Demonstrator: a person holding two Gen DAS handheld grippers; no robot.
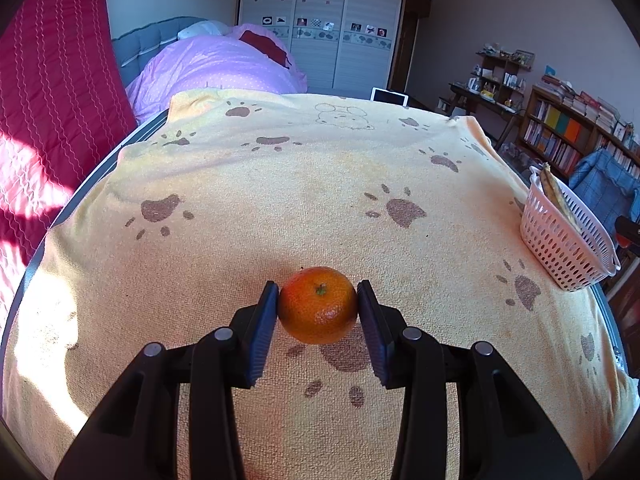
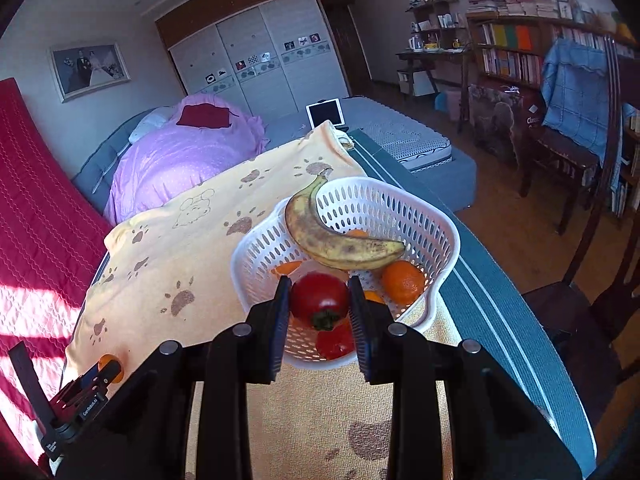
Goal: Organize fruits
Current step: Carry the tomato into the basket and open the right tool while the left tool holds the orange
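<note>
My left gripper is shut on an orange mandarin, held just above the yellow paw-print towel. The white perforated basket stands at the table's right edge, with a banana tip showing. In the right wrist view my right gripper is shut on a red tomato above the near part of the basket. The basket holds a spotted banana, an orange, another red fruit and partly hidden orange pieces. The left gripper with the mandarin shows at lower left.
The towel covers a table with a grey striped edge. A bed with purple bedding lies behind, a red quilt to the left. A wooden chair and bookshelves stand to the right.
</note>
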